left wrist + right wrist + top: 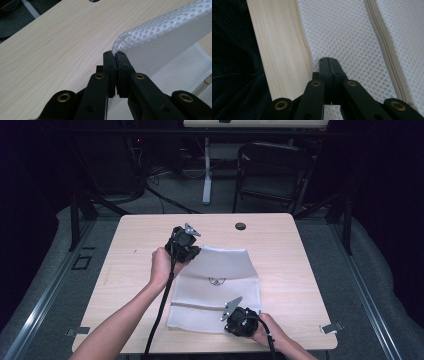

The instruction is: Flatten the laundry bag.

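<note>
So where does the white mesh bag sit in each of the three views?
High view: the white mesh bag lies mid-table, between both grippers.
Left gripper view: upper right, its corner lifted off the table and pinched in the shut jaws.
Right gripper view: centre and right, flat under the shut jaws.
Shared landmark: the beige zipper, in the high and right gripper views.

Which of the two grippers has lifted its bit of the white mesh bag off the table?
The left gripper, at the far corner of the mesh bag: its jaws pinch a raised, curled edge. The right gripper is shut over mesh lying flat near the table's near edge.
</note>
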The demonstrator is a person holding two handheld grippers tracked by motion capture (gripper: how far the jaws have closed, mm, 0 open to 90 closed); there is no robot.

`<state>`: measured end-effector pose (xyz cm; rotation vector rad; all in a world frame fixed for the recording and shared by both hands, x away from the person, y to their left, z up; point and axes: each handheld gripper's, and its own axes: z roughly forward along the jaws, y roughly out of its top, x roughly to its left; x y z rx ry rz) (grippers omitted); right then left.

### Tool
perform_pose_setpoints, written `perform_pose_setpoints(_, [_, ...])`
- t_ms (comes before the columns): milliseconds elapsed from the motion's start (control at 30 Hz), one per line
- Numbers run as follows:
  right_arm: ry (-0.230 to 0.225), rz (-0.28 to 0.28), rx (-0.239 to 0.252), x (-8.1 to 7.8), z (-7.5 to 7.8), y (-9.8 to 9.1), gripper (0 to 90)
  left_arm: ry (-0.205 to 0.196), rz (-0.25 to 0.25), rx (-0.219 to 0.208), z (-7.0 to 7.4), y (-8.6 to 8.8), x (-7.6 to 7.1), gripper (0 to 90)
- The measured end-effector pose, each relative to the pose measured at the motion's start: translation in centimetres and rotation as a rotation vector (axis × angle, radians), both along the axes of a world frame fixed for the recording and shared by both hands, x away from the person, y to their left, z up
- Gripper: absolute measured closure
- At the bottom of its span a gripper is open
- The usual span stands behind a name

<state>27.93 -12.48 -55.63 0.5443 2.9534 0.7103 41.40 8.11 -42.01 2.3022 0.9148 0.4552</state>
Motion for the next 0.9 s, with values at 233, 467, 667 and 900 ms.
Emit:
perform_pose_setpoints(233, [0.014, 0.031, -0.009, -0.2, 0.1, 0.2, 90.0, -0.014, 0.021, 0.006, 0.1, -0.1, 0.8, 88.2])
perform_pose_setpoints(467, [0.021, 0.029, -0.003, -0.2, 0.1, 0.2, 90.0, -0.024, 0.045, -0.006, -0.3, -0.7, 1.8, 88.1])
perform_pose_setpoints(667, [0.021, 0.033, 0.001, -0.4, 0.1, 0.3, 90.0, -0.036, 0.06, 0.0, -0.9, -1.6, 2.8, 88.1])
perform_pose_setpoints(900, [0.026, 0.034, 0.007, -0.4, 0.0, 0.3, 90.0, -0.044, 0.076, 0.022, -1.6, -2.3, 3.7, 88.0])
